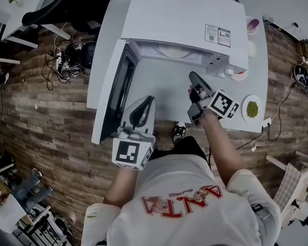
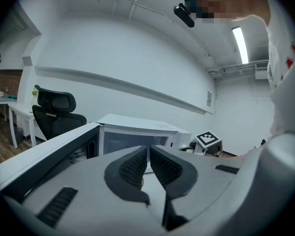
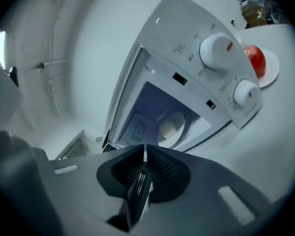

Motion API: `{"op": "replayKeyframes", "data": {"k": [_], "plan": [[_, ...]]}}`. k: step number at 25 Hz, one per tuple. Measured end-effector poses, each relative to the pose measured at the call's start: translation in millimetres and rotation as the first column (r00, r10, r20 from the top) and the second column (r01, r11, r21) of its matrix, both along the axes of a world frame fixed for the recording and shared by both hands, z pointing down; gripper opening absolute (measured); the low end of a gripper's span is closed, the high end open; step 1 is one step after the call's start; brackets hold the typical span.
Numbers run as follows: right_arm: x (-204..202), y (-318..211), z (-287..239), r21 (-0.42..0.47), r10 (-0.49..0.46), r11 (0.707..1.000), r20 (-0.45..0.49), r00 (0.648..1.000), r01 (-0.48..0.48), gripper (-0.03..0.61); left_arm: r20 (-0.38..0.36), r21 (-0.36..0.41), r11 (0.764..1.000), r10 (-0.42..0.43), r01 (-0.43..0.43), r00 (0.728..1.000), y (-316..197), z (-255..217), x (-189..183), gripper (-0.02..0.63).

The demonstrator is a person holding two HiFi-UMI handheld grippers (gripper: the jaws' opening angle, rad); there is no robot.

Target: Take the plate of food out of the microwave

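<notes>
White table (image 1: 161, 94) carries a white microwave (image 1: 179, 14), its door (image 1: 113, 94) swung wide open to the left. Inside the cavity sits the pale plate (image 3: 171, 126), clear of both tools. In front of the opening, the left gripper (image 2: 148, 150) and the right gripper (image 3: 145, 149) each have their jaws closed together with nothing between them. A small dish of green food (image 1: 252, 108) lies near the table's right edge.
</notes>
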State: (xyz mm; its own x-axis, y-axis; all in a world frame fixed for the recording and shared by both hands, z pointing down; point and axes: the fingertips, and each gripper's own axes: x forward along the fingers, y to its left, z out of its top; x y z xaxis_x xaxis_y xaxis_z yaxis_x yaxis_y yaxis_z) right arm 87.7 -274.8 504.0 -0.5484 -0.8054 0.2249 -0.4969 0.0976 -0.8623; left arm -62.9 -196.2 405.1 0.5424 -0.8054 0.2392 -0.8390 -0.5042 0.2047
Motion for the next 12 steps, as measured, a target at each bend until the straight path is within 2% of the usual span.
{"op": "replayKeyframes", "data": {"k": [3,8,12], "plan": [[-4,-18,22,-0.059,0.066,0.996,0.069,0.995,-0.062,0.044,0.001,-0.027,1.0,0.002,-0.002,1.0,-2,8,2,0.026],[-5,-42,55,-0.165,0.189,0.973,0.157,0.969,-0.163,0.046,0.0,-0.05,0.999,-0.008,0.008,1.0,-9,16,0,0.026],[-5,-55,80,-0.239,0.288,0.942,0.213,0.934,-0.236,0.044,-0.006,-0.072,0.997,-0.024,0.024,1.0,-16,24,-5,0.026]]}}
